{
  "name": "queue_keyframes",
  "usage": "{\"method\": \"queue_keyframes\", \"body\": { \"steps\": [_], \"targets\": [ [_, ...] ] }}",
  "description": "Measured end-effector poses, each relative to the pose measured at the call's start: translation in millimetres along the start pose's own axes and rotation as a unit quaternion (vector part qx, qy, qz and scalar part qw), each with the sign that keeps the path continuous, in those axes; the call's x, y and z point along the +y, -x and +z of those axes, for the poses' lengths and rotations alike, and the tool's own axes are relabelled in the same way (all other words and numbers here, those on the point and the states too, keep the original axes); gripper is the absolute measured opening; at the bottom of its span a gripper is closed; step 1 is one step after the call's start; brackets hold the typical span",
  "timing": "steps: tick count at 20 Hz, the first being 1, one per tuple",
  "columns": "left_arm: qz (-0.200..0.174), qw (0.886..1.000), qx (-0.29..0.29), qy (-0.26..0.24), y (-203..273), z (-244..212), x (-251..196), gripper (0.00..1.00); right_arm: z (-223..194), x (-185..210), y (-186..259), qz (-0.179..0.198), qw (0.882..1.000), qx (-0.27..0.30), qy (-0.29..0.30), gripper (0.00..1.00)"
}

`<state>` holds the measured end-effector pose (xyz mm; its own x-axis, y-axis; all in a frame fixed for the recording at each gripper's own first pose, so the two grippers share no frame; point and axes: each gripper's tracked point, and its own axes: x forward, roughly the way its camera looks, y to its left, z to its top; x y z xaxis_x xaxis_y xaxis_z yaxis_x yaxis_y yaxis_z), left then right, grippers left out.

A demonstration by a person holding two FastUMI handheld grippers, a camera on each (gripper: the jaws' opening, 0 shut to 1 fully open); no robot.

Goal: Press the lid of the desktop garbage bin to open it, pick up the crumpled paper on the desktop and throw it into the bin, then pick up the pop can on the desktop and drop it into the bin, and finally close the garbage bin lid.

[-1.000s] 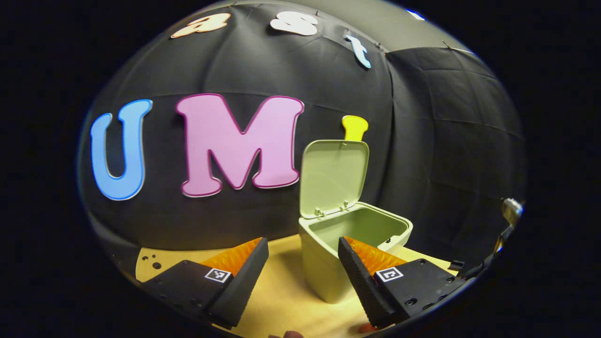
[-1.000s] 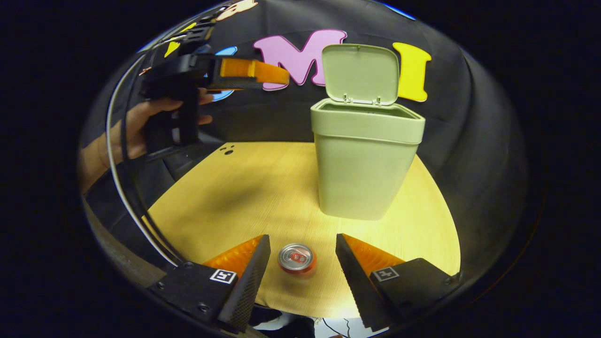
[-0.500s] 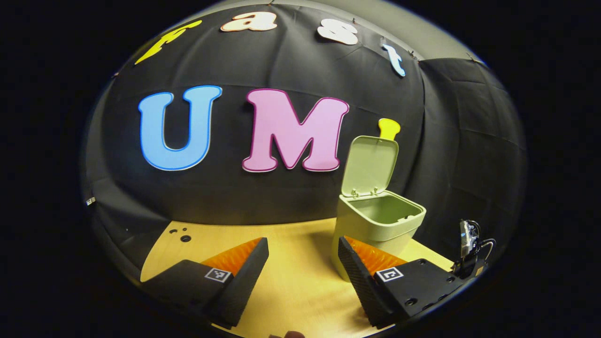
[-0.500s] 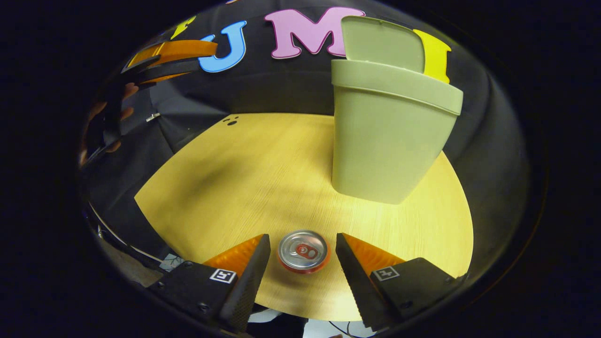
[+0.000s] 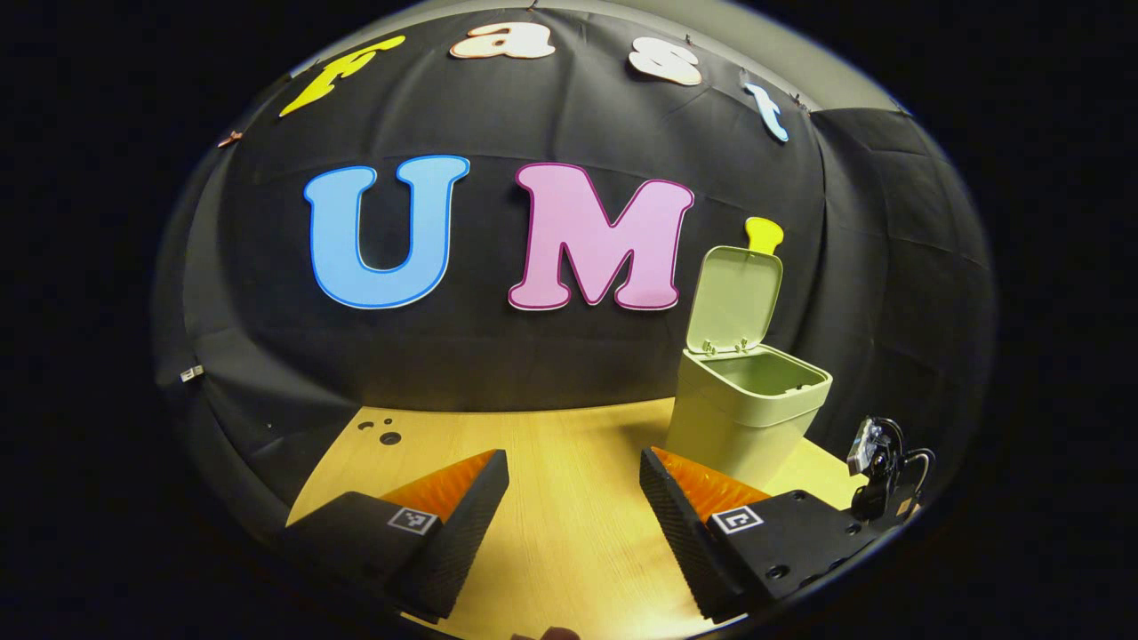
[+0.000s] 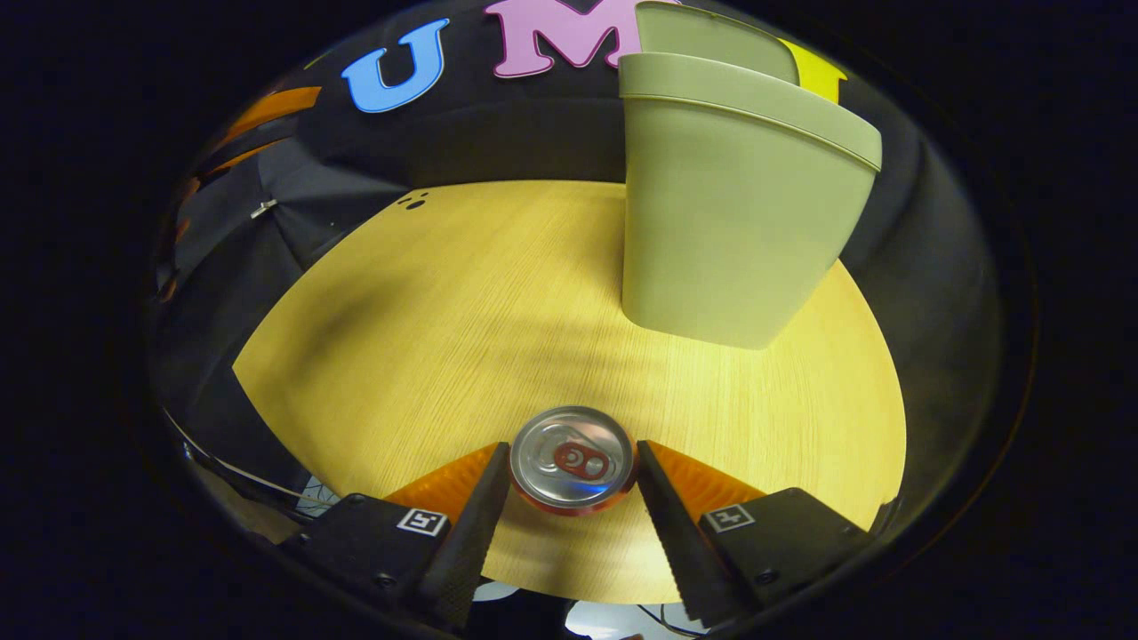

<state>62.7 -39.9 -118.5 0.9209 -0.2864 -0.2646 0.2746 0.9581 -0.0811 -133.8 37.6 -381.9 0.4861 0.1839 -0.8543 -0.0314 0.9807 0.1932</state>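
A red pop can (image 6: 573, 460) stands upright on the wooden table (image 6: 427, 311), its silver top facing me. My right gripper (image 6: 573, 449) hangs over it, open, one finger on each side of the can; I cannot tell whether they touch it. The pale green bin (image 6: 729, 222) stands just beyond, its lid (image 6: 711, 36) raised. In the left gripper view the bin (image 5: 747, 409) sits at the right with its lid (image 5: 733, 298) upright against the wall. My left gripper (image 5: 573, 458) is open and empty above the table, left of the bin.
Black cloth walls close the table at the back and right. Two small holes (image 5: 382, 433) mark the table's far left corner. The left gripper (image 6: 258, 124) is a blur at the upper left of the right gripper view. A small device with a cable (image 5: 876, 462) sits beside the bin.
My right gripper has dropped toward the can, which now fills the gap between its fingers. My left gripper has drawn back and leftward, so the bin looks smaller and farther right.
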Motion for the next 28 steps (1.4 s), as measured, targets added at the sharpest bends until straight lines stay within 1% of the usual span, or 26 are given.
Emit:
{"method": "queue_keyframes", "body": {
  "steps": [1,2,3,8,12,14,17,22,25,28],
  "targets": [
    [-0.003,1.000,-0.001,-0.001,-0.2,-0.9,2.1,0.96,-2.8,1.8,0.1,-0.001,1.000,0.002,-0.004,0.88],
    [-0.006,1.000,-0.001,-0.001,0.3,-1.0,3.8,0.96,-1.3,2.4,2.0,-0.003,1.000,0.001,-0.006,0.84],
    [-0.010,1.000,0.000,0.000,0.2,-2.1,4.7,0.96,2.8,1.3,4.6,-0.008,1.000,-0.005,-0.006,0.83],
    [-0.022,1.000,-0.001,-0.001,1.8,-7.4,15.4,0.96,28.1,-3.5,25.6,-0.030,0.999,-0.024,-0.010,0.82],
    [-0.030,1.000,-0.002,0.003,2.0,-10.5,23.2,0.96,56.5,-4.8,54.0,-0.041,0.998,-0.037,-0.022,0.83],
    [-0.032,0.999,-0.003,0.005,0.9,-13.5,28.1,0.96,78.4,-4.8,70.7,-0.043,0.997,-0.052,-0.027,0.83],
    [-0.036,0.999,0.001,0.002,-0.4,-19.3,34.8,0.96,114.6,-0.1,101.2,-0.036,0.996,-0.076,-0.036,0.83],
    [-0.042,0.999,0.008,0.005,-1.5,-27.8,40.6,0.96,181.5,-3.2,144.0,-0.034,0.991,-0.124,-0.032,0.82],
    [-0.041,0.999,0.010,0.011,-2.7,-30.0,40.7,0.96,226.0,-7.1,159.5,-0.023,0.987,-0.156,-0.039,0.82],
    [-0.038,0.999,0.009,0.011,-3.0,-27.9,37.6,0.96,267.8,-20.8,170.7,-0.013,0.980,-0.188,-0.056,0.82]
  ]
}}
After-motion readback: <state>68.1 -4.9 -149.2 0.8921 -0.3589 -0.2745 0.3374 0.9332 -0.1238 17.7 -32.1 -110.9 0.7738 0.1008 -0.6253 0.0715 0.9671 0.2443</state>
